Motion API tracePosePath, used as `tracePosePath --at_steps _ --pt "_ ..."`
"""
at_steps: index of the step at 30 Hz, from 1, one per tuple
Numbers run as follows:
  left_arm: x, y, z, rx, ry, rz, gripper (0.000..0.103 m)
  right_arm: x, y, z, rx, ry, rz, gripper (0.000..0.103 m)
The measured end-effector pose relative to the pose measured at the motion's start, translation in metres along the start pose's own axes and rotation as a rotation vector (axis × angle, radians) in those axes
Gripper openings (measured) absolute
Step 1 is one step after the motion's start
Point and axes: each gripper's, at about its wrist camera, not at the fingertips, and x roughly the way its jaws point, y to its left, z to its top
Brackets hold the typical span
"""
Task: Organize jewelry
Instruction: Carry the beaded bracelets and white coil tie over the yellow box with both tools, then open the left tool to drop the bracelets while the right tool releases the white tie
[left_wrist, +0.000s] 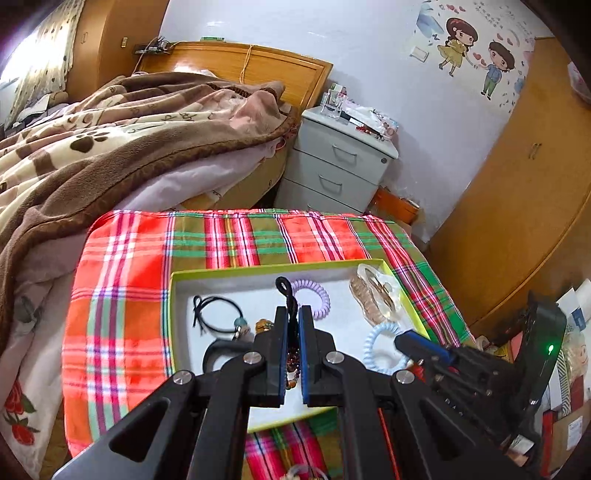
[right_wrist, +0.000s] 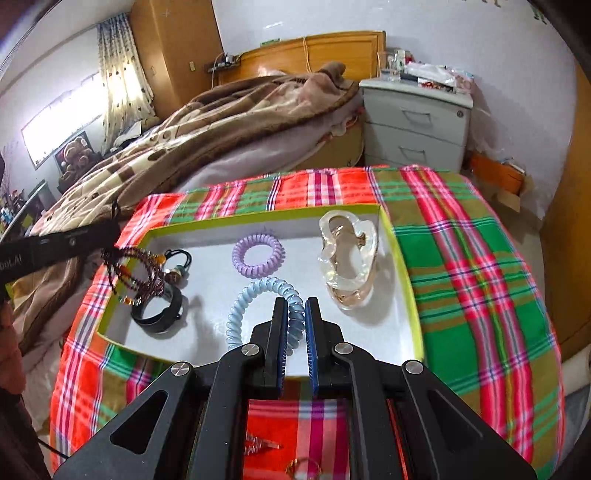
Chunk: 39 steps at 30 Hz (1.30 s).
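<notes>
I hold left tongs (left_wrist: 294, 325) clamped on bead string (right_wrist: 136, 273) | right tongs (right_wrist: 296, 317) clamped on blue coil (right_wrist: 255, 295) | risk: dangling beads snag tray (right_wrist: 400, 258) wall

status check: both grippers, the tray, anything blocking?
Left gripper shut on beaded necklace. Right gripper shut on blue coil tie. Both over tray. Nothing blocking.
</notes>
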Motion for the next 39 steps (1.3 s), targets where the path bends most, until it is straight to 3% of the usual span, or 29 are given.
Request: tracePosePath --at_steps 17,24,36,39 --pt "0.068 0.037 0.024 -0.039 0.083 0.039 0.006 0.037 0.011 0.007 -0.046 0.058 -0.028 0.01" --pt "0.078 0.048 0.019 -0.045 0.106 0.095 0.006 0.047 0.014 0.009 -0.065 0.077 -0.048 0.01" --pt "0.082 0.055 0.018 -0.064 0.13 0.123 0.007 0.053 0.014 0.009 -0.071 0.092 -0.066 0.01" --pt "0.081 0.056 0.017 -0.071 0.138 0.134 0.012 0.052 0.013 0.01 -0.072 0.087 -0.06 0.01"
